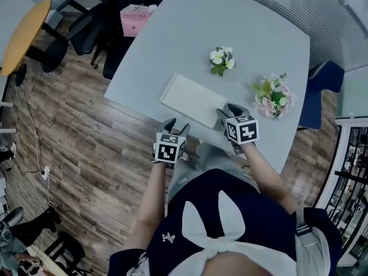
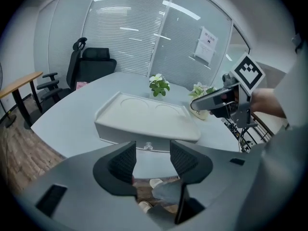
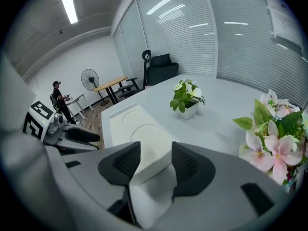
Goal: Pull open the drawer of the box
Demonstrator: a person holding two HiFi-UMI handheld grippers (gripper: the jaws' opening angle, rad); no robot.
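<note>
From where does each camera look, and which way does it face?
Head view: on the person's head, steeply down at the table, white box, left gripper, right gripper; forearms show.
Left gripper view: on the left gripper, facing the box's front knob; open jaws show.
Right gripper view: on the right gripper, facing the box's corner; open jaws show.
Shared: all three show the box.

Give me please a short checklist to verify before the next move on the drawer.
1. Left gripper jaws apart: ok.
2. Knob lined up between them: ok, not yet gripped.
3. Drawer shut in the box: ok, it looks flush.
4. Right gripper bracing the box: cannot tell; it is open at the box's corner.
5. White flowers and pink flowers apart from the box: ok.
</note>
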